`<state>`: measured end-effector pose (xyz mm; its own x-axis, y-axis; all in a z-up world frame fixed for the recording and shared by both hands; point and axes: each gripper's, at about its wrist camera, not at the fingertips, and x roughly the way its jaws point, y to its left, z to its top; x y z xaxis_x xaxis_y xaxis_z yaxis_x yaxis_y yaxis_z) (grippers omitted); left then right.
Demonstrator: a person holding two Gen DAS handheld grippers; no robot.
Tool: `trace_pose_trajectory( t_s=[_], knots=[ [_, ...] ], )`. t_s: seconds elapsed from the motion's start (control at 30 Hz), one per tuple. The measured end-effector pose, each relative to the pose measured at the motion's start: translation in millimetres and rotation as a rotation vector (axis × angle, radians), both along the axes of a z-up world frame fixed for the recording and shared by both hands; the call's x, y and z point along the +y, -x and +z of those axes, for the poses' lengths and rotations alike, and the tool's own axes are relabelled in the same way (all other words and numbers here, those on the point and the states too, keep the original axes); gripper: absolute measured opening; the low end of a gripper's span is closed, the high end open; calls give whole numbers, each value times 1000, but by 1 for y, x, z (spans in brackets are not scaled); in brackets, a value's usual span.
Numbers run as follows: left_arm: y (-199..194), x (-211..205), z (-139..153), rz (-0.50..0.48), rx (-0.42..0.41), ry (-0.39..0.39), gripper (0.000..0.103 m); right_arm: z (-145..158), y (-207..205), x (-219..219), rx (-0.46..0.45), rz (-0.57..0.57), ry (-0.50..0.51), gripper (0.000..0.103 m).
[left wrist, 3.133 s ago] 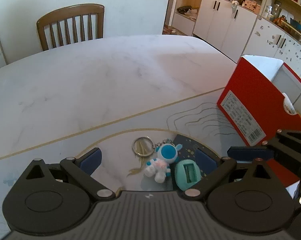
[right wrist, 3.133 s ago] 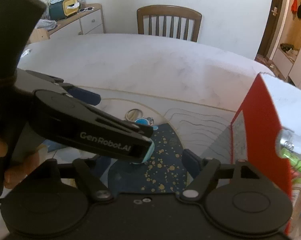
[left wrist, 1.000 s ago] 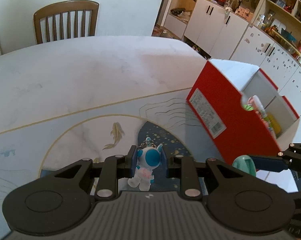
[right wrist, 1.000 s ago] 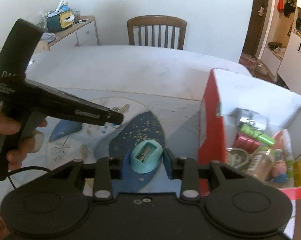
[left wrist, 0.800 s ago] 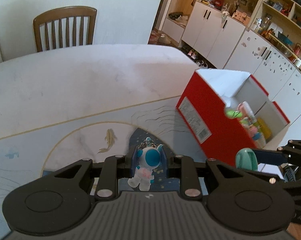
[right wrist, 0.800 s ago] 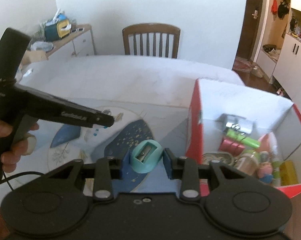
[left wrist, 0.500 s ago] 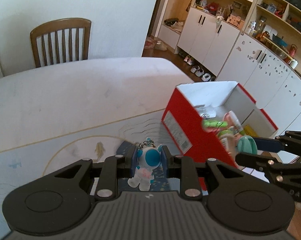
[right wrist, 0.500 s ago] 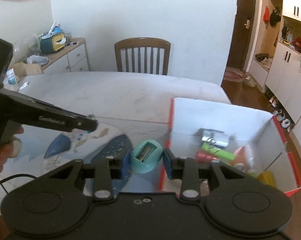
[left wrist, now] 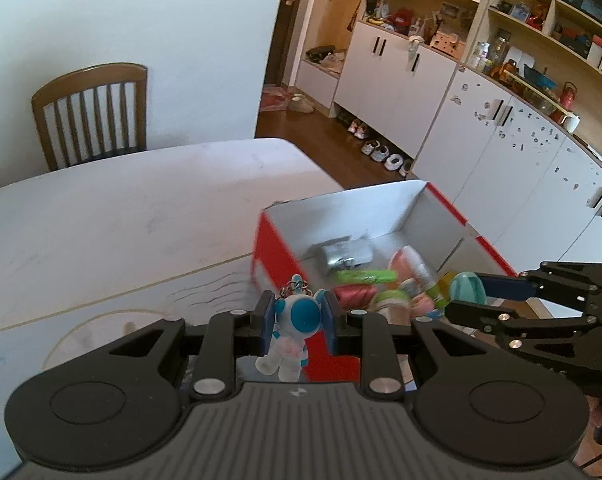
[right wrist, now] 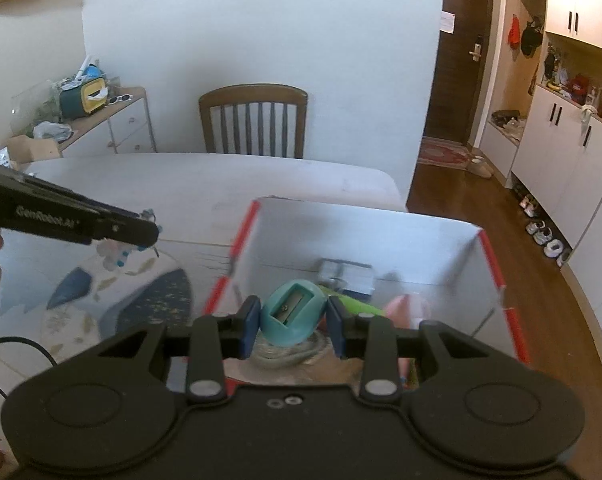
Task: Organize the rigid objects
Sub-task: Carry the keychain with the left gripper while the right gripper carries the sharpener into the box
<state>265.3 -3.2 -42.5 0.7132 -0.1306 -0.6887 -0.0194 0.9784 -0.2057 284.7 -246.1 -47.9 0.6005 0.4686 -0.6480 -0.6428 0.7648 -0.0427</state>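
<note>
Home: dining chair, shoes.

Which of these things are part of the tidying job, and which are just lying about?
In use: small blue-and-white astronaut keychain in left gripper; teal plastic pencil sharpener in right gripper; red-and-white cardboard box.

Lying about: brown wooden chair; shoes.

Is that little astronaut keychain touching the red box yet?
Apart. In the left wrist view the astronaut keychain hangs clamped between the left tool's blue pads, in the air in front of the red box's wall and not resting on it.
</note>
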Motion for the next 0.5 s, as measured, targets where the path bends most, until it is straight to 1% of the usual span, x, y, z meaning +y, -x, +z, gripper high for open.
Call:
trace_pose_trajectory(
  t_s=[0.37, 0.5],
  knots=[
    [-40, -65, 7, -43, -15, -6, 24, -6, -35, -58, 6, -28, 10, 34],
    [-54, -84, 4, -57, -4, -7, 24, -12, -45, -73, 22, -31, 14, 34]
  ],
)
